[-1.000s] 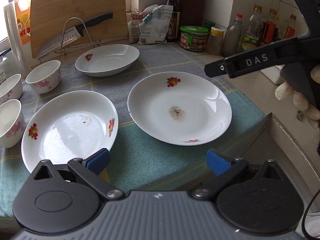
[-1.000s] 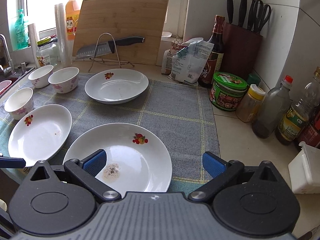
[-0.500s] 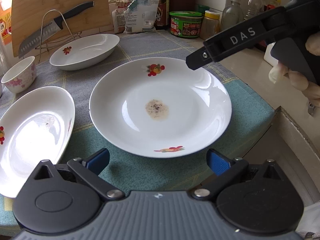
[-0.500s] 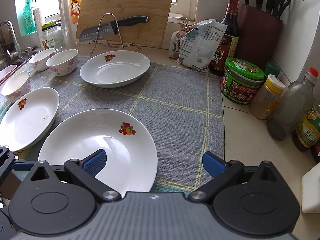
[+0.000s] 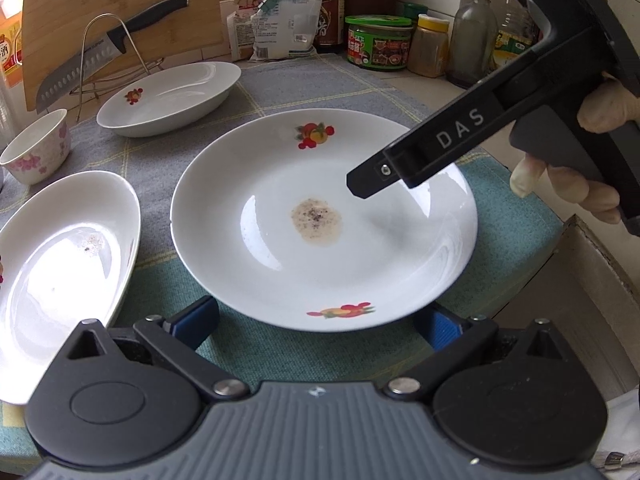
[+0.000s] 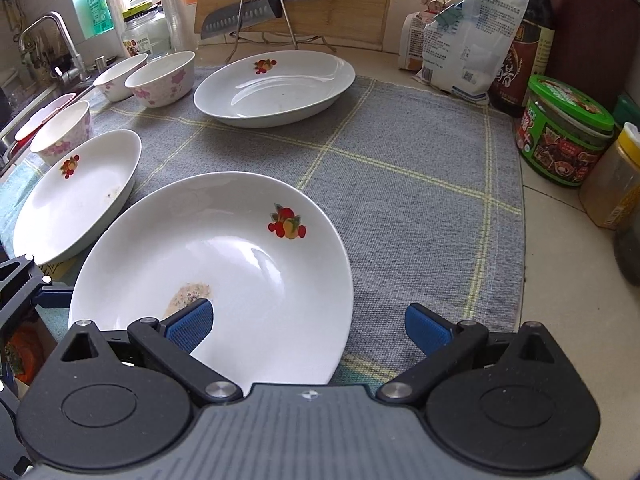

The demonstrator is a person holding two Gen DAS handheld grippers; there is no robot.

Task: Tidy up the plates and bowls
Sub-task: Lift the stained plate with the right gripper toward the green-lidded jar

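While both grippers stay wide, we look at the dirty plate (image 5: 324, 220).
Our left gripper (image 5: 316, 322) and right gripper (image 6: 308, 322) hold nothing; it sits on the cloth (image 6: 400, 160) between them.

The worktop (image 6: 568, 280) carries a grey checked cloth (image 6: 400, 184). On the cloth rest three white plates (image 6: 224, 264) (image 6: 76, 192) (image 6: 276, 86) and floral bowls (image 6: 160, 78). A green-lidded jar (image 6: 564, 136), bottles (image 6: 524, 40), a bag (image 6: 468, 36) and a knife stand (image 6: 264, 16) stand directly on the worktop.

Knife (image 6: 256, 8) on wire rack, cutting board (image 5: 120, 8) behind; green-lid jar (image 6: 564, 136), sauce btl (image 6: 524, 40) by wall.
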